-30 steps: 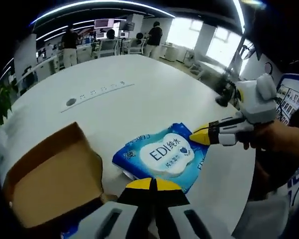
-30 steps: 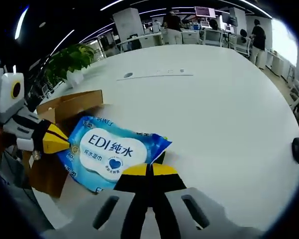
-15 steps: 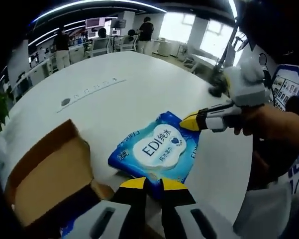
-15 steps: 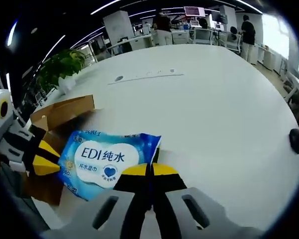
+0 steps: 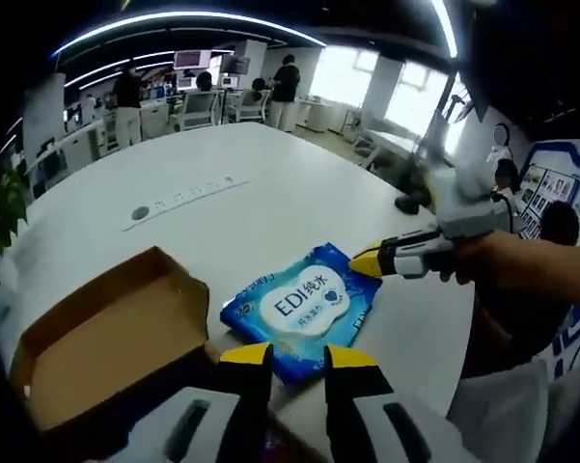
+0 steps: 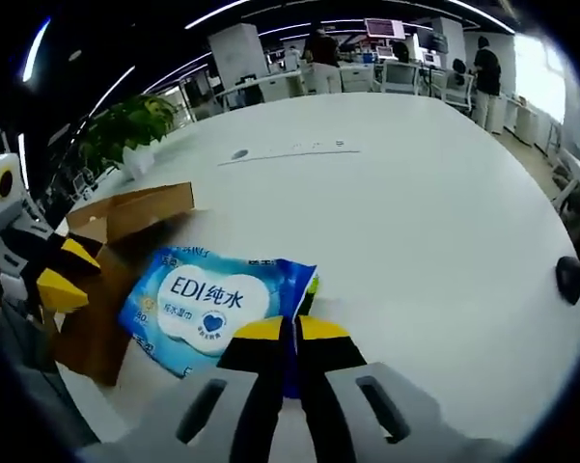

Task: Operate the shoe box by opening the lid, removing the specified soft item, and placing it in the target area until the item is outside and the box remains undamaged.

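Wipes pack [image 5: 304,311] is lying on the counter [image 5: 270,203] just beside the box [image 5: 106,342], being pinched at one corner by the right gripper [image 6: 290,328]. Left gripper [image 5: 299,355], clamped a second ago, is now being opened and drawn off. Pack is judged soft, light, slippery; edge seam is being favoured for holding.

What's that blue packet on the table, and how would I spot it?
On the big white table, beside the open cardboard shoe box, lies a flat blue wipes pack. Its white cloud-shaped label reading "EDI" sets it apart.
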